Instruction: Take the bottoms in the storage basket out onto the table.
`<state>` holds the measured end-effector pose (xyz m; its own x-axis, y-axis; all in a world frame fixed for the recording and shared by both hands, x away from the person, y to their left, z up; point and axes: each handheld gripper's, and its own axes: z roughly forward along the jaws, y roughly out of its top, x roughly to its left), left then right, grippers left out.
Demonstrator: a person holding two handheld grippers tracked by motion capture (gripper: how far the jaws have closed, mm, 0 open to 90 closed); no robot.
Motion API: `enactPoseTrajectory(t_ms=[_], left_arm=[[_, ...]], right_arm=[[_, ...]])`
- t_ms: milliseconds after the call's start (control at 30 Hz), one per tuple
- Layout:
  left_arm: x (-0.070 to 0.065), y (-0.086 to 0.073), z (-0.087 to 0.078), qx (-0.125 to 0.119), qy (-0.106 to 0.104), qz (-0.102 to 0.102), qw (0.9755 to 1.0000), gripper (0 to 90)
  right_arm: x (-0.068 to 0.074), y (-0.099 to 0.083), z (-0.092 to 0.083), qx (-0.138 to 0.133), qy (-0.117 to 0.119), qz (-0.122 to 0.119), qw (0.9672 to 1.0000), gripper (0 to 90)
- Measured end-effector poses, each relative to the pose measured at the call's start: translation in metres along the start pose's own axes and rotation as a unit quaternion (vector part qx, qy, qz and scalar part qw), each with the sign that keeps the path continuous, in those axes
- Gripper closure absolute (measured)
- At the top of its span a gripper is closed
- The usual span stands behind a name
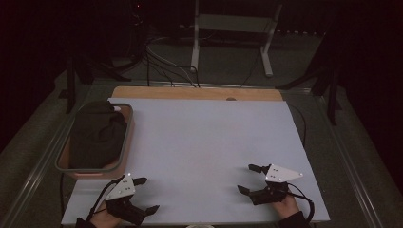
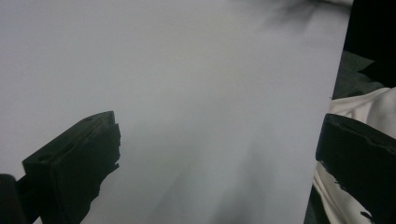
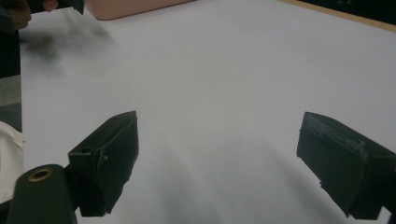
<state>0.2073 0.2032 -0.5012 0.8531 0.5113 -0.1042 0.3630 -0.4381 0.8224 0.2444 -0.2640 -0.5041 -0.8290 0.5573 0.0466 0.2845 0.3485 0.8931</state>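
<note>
My left gripper (image 1: 146,194) rests near the front left corner of the white sheet (image 1: 204,142), jaws wide apart with nothing between them; in the left gripper view its gripper (image 2: 219,149) spans bare white sheet (image 2: 187,84). My right gripper (image 1: 251,178) sits near the front right, pointing left, also open and empty. Between its spread jaws in the right gripper view, the right gripper (image 3: 217,154) frames plain white surface (image 3: 224,70). A pink tray (image 1: 124,147) with a grey rim holds dark cloth (image 1: 97,135) at the left edge.
A wooden board (image 1: 190,92) shows past the sheet's far edge. Cables (image 1: 166,66) and a white stand's legs (image 1: 195,52) lie on the floor beyond. Metal table rails (image 1: 342,156) run along both sides. The pink tray's corner (image 3: 135,7) appears far off in the right gripper view.
</note>
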Motion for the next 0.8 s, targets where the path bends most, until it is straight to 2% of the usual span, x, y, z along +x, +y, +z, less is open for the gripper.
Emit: enactPoseTrajectory(t_ms=[133,333,800], left_arm=[[0.0001,0.0009,0.0005,0.001,0.0,0.0,1.0,0.4],[0.0009,0.0014,0.0014,0.001,-0.002,0.0,1.0,0.4],[-0.0001,0.0036,0.0019,0.005,-0.008,0.001,1.0,0.4]], right_arm=[[-0.0004,-0.001,0.0006,0.005,0.001,-0.003,1.0,13.0],[-0.0005,-0.0011,-0.0021,-0.009,-0.001,0.001,1.0,12.9],[-0.0013,-0.0004,-0.0032,-0.011,-0.002,0.002,0.9999,13.0]])
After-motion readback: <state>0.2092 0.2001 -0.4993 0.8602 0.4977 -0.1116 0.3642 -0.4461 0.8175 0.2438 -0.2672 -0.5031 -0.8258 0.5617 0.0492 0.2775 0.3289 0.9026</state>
